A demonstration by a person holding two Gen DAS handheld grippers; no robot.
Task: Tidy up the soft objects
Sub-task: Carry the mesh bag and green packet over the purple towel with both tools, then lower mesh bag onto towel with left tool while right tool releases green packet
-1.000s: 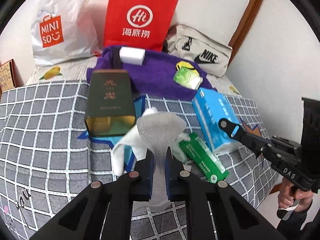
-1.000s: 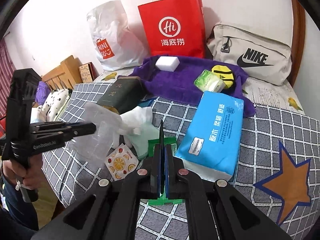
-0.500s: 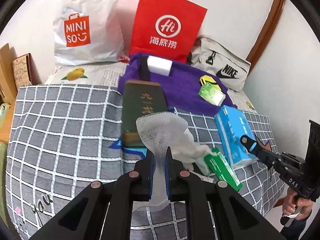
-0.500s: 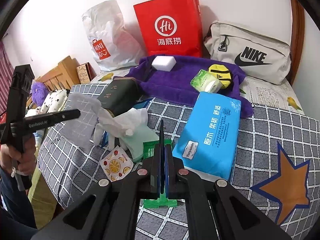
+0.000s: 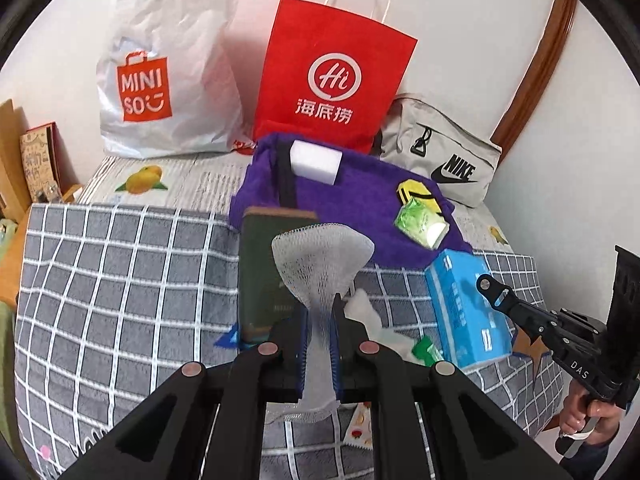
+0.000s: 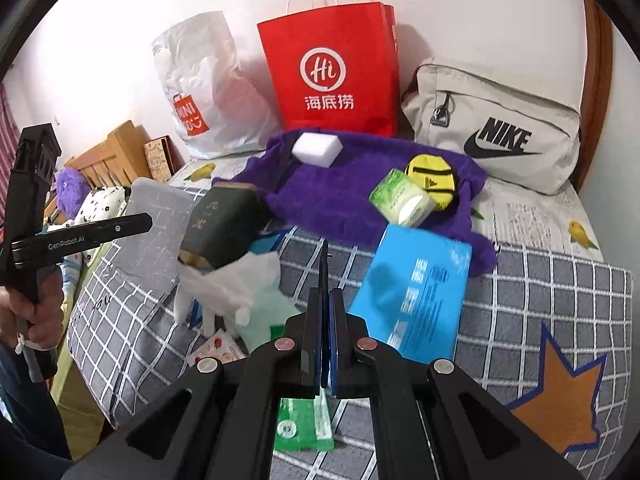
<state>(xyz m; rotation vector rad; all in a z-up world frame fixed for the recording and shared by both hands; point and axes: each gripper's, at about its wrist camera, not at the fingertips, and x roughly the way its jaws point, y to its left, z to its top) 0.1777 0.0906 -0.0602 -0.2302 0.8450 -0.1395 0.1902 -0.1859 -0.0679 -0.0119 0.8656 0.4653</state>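
Note:
My left gripper point(image 5: 320, 312) is shut on a white mesh cloth point(image 5: 322, 264) and holds it up above the grey checked blanket point(image 5: 120, 280). The cloth also shows in the right wrist view point(image 6: 160, 232), hanging from the left gripper point(image 6: 136, 222). My right gripper point(image 6: 326, 276) is shut and empty, low over the blanket point(image 6: 540, 288) near a green packet point(image 6: 304, 424). A purple towel point(image 5: 360, 196) at the back carries a white sponge point(image 5: 316, 162), a green tissue pack point(image 5: 420, 226) and a yellow pouch point(image 5: 416, 192).
A dark green box point(image 6: 224, 224), crumpled white tissue point(image 6: 236, 284), a blue tissue pack point(image 6: 420, 296) and a fruit-print sachet point(image 6: 216, 350) lie on the blanket. A red paper bag point(image 5: 332, 76), a Miniso bag point(image 5: 160, 80) and a Nike bag point(image 5: 440, 160) stand against the wall.
My left gripper has lifted the mesh cloth up and back from the pile, toward the left. The right gripper has stayed shut, shifting slightly.

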